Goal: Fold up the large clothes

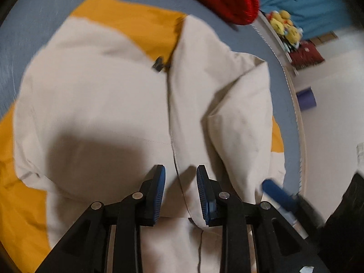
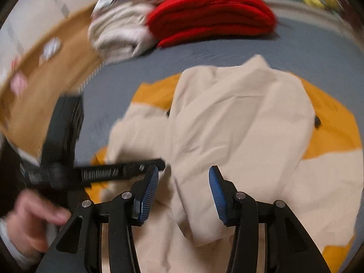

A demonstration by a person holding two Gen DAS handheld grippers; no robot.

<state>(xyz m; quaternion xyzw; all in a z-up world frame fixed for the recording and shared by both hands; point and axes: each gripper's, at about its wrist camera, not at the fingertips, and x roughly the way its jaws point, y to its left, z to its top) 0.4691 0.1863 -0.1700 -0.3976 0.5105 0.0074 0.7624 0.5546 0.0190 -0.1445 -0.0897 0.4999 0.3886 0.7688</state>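
A large cream and yellow jacket [image 1: 102, 91] lies on a grey-blue bed surface [image 1: 34, 22], its dark zipper running down the middle and a sleeve folded over the right side. My left gripper [image 1: 180, 173] is open and empty just above the cream fabric beside the zipper. In the right wrist view the same jacket [image 2: 238, 125] fills the centre. My right gripper [image 2: 184, 173] is open and empty above it. The left gripper [image 2: 122, 171] shows there as a black bar at the left, held by a hand [image 2: 29, 218].
A folded red garment [image 2: 211, 13] and a rolled cream one [image 2: 116, 36] lie at the far side of the bed. A brown cardboard box [image 2: 41, 91] stands at the left. Yellow plush toys [image 1: 284, 25] and a purple object [image 1: 307, 99] lie beyond the bed edge.
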